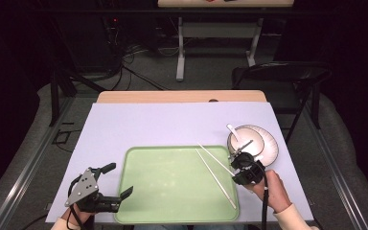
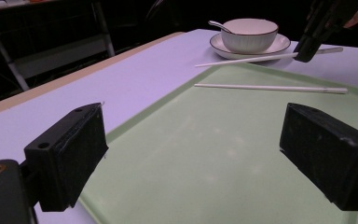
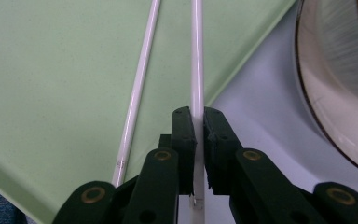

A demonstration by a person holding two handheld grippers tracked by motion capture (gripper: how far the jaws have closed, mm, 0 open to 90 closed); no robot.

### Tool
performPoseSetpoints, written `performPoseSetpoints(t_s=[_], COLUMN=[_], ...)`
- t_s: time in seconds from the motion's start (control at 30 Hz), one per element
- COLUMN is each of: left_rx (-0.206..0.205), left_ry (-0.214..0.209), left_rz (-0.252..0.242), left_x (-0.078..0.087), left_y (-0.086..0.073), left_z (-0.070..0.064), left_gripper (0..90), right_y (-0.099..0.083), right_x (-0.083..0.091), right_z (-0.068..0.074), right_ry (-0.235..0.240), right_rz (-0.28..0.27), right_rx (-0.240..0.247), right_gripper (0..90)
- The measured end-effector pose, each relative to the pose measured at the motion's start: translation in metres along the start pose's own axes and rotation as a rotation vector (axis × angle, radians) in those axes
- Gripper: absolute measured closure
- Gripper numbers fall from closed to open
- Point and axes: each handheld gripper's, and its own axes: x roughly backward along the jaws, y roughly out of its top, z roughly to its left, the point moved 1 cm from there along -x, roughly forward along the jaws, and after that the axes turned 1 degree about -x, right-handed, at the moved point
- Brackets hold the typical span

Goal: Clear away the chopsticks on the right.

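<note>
Two white chopsticks are in play. One chopstick (image 1: pixel 216 180) (image 2: pixel 270 87) (image 3: pixel 139 84) lies flat on the green tray (image 1: pixel 167 187) (image 2: pixel 242 116) (image 3: pixel 51 70). The other chopstick (image 1: pixel 214 154) (image 2: pixel 247 59) (image 3: pixel 196 70) crosses the tray's right rim, and my right gripper (image 1: pixel 235 163) (image 3: pixel 199 114) is shut on its near end. Just beyond stands a white bowl (image 1: pixel 244 141) (image 2: pixel 249 35) (image 3: pixel 349 46) with a spoon (image 1: pixel 232 130) (image 2: pixel 219 25), on a plate (image 1: pixel 270 146) (image 2: pixel 223 49) (image 3: pixel 321 107). My left gripper (image 1: pixel 120 178) (image 2: pixel 193 149) hangs open over the tray's left edge, holding nothing.
A lilac mat (image 1: pixel 148 124) covers the table under the tray. A black folding chair (image 1: pixel 282 76) stands past the table's far right corner, and another table's legs (image 1: pixel 179 52) stand farther back. The floor around is dark.
</note>
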Motion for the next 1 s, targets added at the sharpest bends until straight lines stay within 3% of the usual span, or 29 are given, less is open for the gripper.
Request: performPoseSetpoints(t_s=[0.13,0.53,0.8,1.0], left_rx=[0.002,-0.002,-0.001,-0.003], left_ry=[0.003,0.0,-0.001,-0.002], left_rz=[0.0,0.0,0.001,0.001], left_x=[0.001,0.0,0.0,0.0], left_y=[0.0,0.0,0.0,0.0], left_z=[0.0,0.0,-0.001,0.0], left_gripper=[7.1,7.2,7.2,7.2], right_y=[-0.001,0.005,0.011,0.013], right_x=[-0.007,-0.025,-0.035,-0.038], right_z=[0.003,0.017,0.025,0.025], right_ry=[0.007,0.012,0.022,0.023], right_rz=[0.017,0.053,0.056,0.053], right_rx=[-0.028,-0.035,-0.024,-0.01], right_gripper=[83.5,83.3,82.8,77.0])
